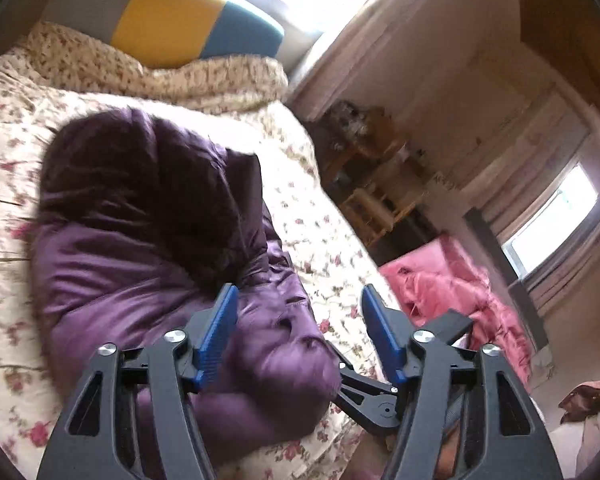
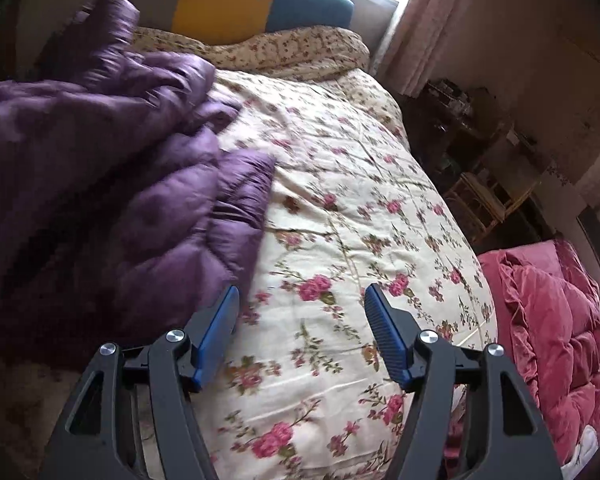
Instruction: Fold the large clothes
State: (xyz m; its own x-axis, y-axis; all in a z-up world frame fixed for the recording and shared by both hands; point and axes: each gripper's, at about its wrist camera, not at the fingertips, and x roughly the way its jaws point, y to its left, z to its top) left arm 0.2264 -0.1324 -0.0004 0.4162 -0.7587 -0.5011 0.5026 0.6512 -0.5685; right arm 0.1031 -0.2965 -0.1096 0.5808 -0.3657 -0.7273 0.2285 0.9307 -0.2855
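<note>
Hovering apart, both tongs (image 1: 298,292) (image 2: 302,294); purple coat (image 1: 148,220) seemingly unheld; floral bedspread (image 2: 340,200) bare rightward.

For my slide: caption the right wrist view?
Open right gripper over floral bedspread, purple puffer coat alongside.

jacket (image 1: 140,248): glossy quilted purple cloth | bedspread (image 2: 340,200): matt floral cloth | claw pads (image 2: 384,336): ribbed blue plastic

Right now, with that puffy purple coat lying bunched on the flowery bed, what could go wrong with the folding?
1. Both the left hand-held gripper and the right hand-held gripper are open and hold nothing, so the purple coat may puff back out of shape.
2. The coat's fabric looks shiny and may slip from a pinch.
3. A low grab might catch the floral bedcover too.
</note>
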